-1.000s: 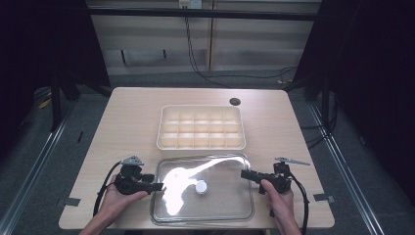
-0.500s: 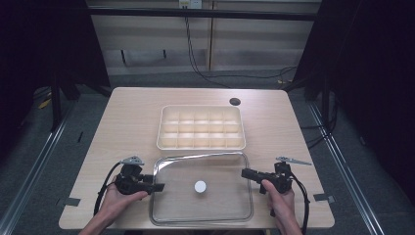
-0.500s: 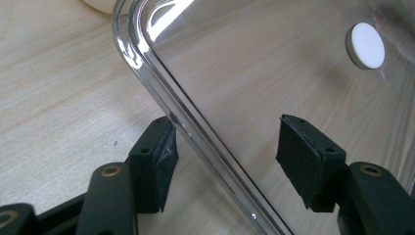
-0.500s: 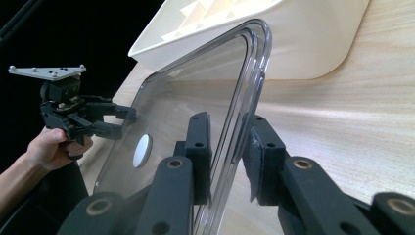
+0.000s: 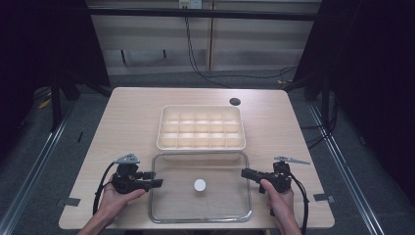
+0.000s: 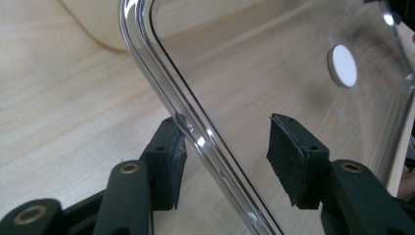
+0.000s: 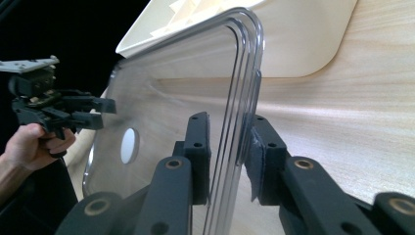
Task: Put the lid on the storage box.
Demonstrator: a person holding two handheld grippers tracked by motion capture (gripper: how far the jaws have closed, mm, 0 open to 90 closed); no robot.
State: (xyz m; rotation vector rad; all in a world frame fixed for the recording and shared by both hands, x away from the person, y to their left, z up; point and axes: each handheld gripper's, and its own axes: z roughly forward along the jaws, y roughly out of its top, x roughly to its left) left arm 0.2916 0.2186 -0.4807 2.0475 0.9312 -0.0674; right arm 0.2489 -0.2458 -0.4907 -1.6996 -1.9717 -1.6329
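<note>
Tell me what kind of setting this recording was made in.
Probably a lab or recording booth rather than a home. A bare wooden table stands between dark curtained sides, cables trail over the floor behind it, and it holds just a cream compartment tray and a clear lid.

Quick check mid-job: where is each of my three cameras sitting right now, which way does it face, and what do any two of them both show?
High view: above the person's side, facing forward and down on the table; forearms, both hands, left gripper, right gripper.
Left gripper view: on the left gripper, looking across the clear lid; its jaws straddle the rim, closing lately.
Right gripper view: on the right gripper, jaws shut on the lid rim, facing the cream tray.
Shared: the lid's white knob in all three.
</note>
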